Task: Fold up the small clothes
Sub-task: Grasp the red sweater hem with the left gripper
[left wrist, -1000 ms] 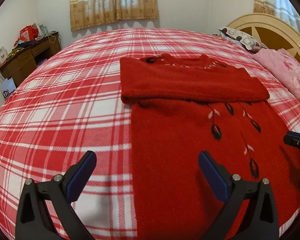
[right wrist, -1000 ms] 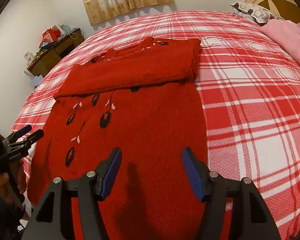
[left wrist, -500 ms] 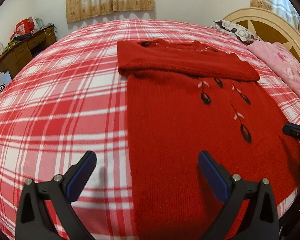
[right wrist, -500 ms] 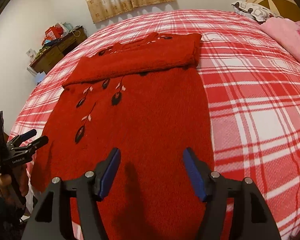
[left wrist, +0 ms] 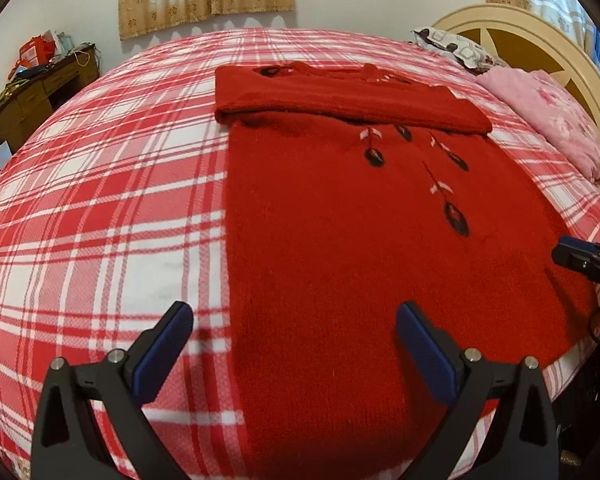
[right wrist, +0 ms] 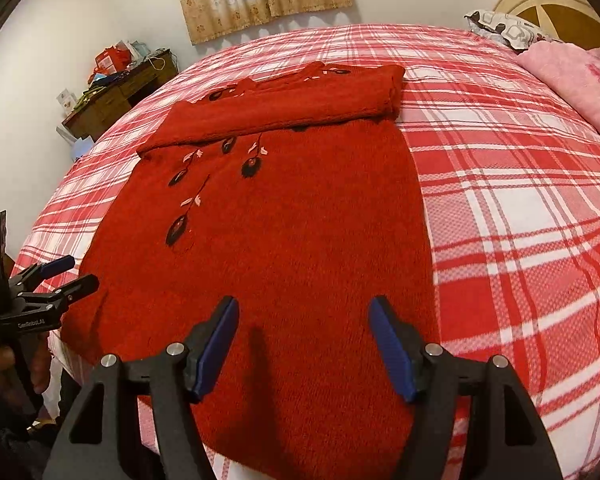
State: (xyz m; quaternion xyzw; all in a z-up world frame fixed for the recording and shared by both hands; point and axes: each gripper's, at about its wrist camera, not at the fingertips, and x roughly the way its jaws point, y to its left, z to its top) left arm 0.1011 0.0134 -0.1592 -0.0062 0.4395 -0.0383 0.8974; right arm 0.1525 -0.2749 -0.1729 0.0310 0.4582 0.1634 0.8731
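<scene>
Two grippers hover over the near hem of the red sweater (left wrist: 340,240), which lies flat on the plaid bed (left wrist: 100,200), sleeves already folded across its top. The left gripper (left wrist: 294,344) and right gripper (right wrist: 302,340) both have fingers spread wide and empty, seemingly poised to pinch the hem's corners for the next fold.

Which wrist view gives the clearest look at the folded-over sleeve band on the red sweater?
The left wrist view: the folded sleeve band lies across the frame, both ends visible. The right wrist view shows the folded sleeve band slanted and farther off.
</scene>
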